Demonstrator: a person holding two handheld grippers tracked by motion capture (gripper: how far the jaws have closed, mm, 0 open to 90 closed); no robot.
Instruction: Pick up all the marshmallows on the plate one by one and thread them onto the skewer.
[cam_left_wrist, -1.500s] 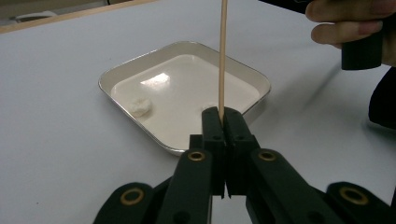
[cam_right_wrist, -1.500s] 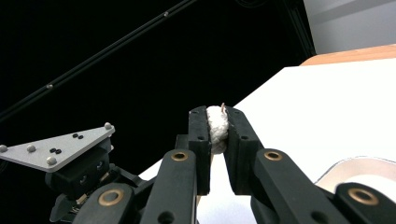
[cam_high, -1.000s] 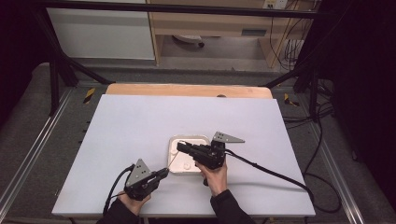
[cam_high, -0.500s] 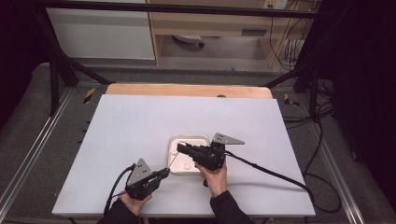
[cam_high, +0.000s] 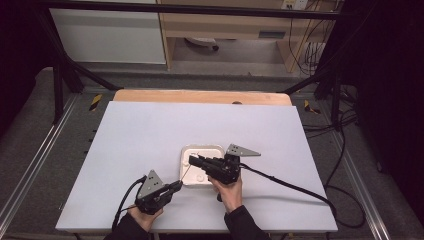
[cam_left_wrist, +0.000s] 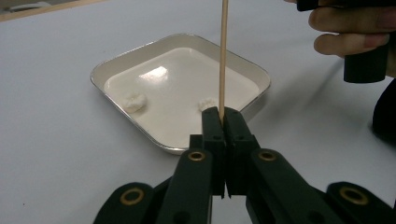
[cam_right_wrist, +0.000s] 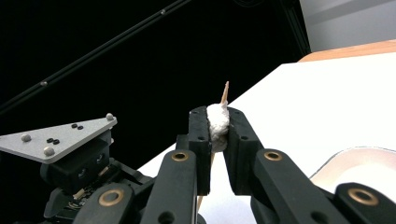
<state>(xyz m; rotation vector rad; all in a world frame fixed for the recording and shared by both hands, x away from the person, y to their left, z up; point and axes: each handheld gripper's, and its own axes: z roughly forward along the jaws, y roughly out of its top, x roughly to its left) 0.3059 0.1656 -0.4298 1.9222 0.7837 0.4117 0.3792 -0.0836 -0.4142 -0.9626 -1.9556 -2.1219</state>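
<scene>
While both hands work at the near edge of the white table (cam_high: 150, 130), the scene reads as follows.

Skewer: a thin, pale wooden skewer (cam_left_wrist: 223, 56), straight and smooth, pointed at the tip; in the left gripper view it rises up out of the clamped jaws.
Left gripper (cam_left_wrist: 223, 122): jaws pressed together on the skewer's lower end, no gap visible between them.
White lump: a small, soft, doughy white lump (cam_right_wrist: 217, 120), rough-surfaced, with the skewer's tip poking out above it.
Right gripper (cam_right_wrist: 217, 126): jaws narrowly parted, pinching the lump from both sides, held over the tray in the high view.
Tray: a shallow, square, cream-coloured tray with rounded corners (cam_left_wrist: 112, 67), lying just beyond the left gripper.
Tray contents: two more white lumps (cam_left_wrist: 134, 101), apart on the glossy floor.
</scene>
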